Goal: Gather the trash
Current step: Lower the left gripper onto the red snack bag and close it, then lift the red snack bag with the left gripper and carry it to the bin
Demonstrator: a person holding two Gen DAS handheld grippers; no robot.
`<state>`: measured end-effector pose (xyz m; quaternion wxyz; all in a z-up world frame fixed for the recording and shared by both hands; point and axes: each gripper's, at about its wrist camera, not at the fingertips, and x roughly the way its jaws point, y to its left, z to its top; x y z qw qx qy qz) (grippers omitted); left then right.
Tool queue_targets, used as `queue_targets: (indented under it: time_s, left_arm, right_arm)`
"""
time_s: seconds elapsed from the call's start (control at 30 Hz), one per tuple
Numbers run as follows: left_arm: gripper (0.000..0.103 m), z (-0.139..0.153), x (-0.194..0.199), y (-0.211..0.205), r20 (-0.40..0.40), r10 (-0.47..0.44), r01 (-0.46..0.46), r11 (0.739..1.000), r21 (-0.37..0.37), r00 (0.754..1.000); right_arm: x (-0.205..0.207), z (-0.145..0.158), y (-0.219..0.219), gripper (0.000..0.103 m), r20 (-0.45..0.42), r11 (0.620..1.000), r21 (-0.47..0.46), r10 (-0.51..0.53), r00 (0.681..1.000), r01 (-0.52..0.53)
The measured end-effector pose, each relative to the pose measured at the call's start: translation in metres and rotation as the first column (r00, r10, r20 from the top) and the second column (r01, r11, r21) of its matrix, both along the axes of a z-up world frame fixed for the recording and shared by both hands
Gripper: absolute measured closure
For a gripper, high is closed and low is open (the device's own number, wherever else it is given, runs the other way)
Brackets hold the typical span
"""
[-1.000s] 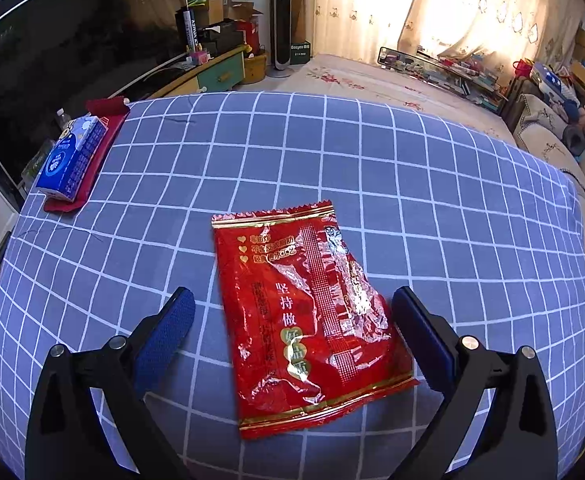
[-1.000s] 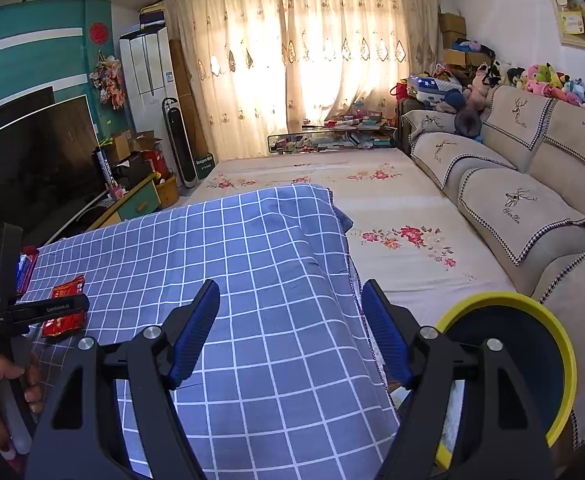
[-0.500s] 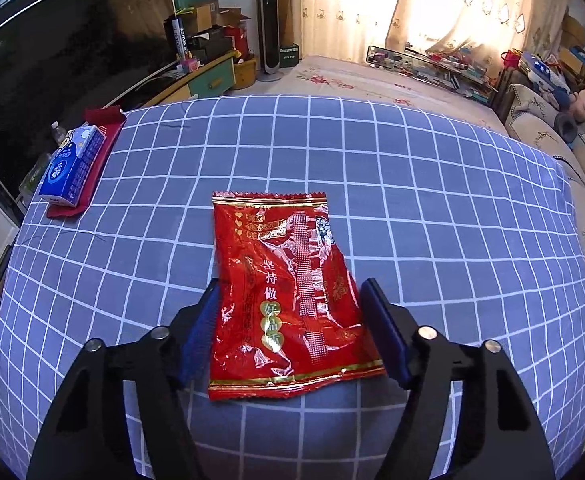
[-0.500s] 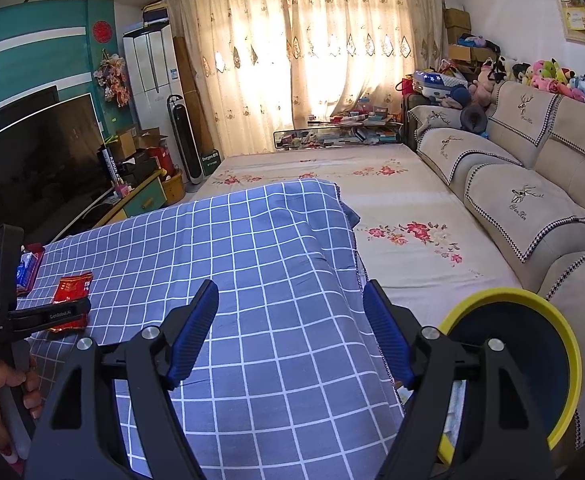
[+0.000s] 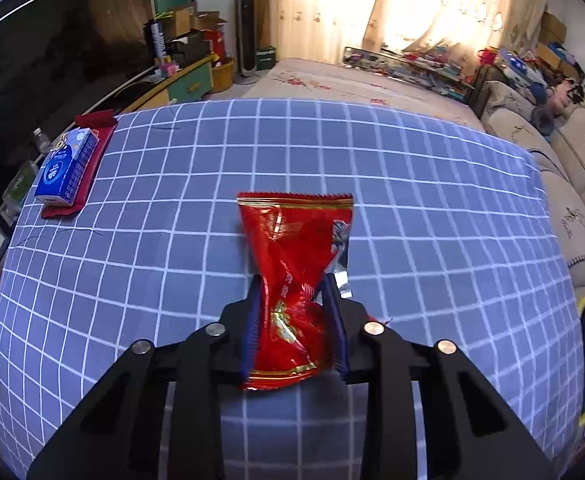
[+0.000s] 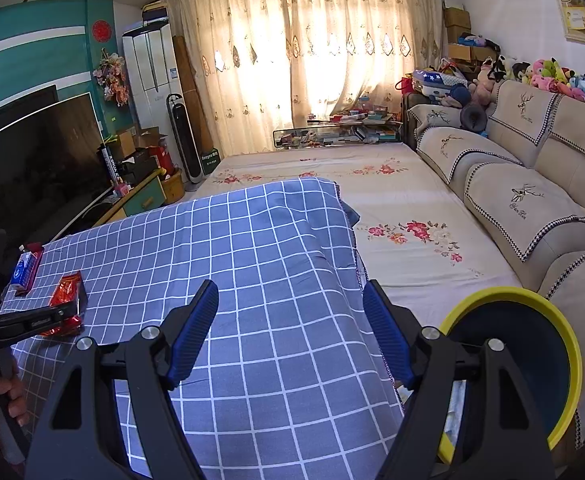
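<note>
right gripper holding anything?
No: the right gripper has its fingers spread wide apart over the checked cloth, with nothing between them.

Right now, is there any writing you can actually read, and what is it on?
"Gan Fin", roughly: script embroidered on the sofa back cover, hard to make out.
Red snack wrapper in the left hand-held gripper: gold characters, crumpled, unreadable.
Blue tissue pack: print too small.
Tower fan base label: blurred.
</note>
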<state>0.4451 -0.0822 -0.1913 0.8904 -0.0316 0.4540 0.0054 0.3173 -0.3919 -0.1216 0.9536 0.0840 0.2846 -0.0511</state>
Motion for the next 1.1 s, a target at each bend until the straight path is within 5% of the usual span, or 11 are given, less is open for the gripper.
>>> queue_targets:
  time_s: [0.1,0.9,1.1]
  left_arm:
    - [0.086,0.014,-0.016,-0.008,0.028,-0.043,0.043,0.999,-0.003,0.999]
    - [0.086,0.092,-0.136,-0.035,0.152,-0.256,0.257,0.966,0.019,0.955]
    - [0.086,0.104,-0.165,-0.049,0.188,-0.308,0.310,0.951,0.019,0.933]
  right_arm:
    - [0.000,-0.001,-0.001,0.032,-0.002,1.000,0.000,-0.002,1.000,0.002]
    - [0.001,-0.004,-0.003,0.032,0.002,1.000,-0.013,-0.017,1.000,0.017]
    - [-0.012,0.007,-0.033,0.032,0.000,0.996,0.060,-0.064,0.998,0.064]
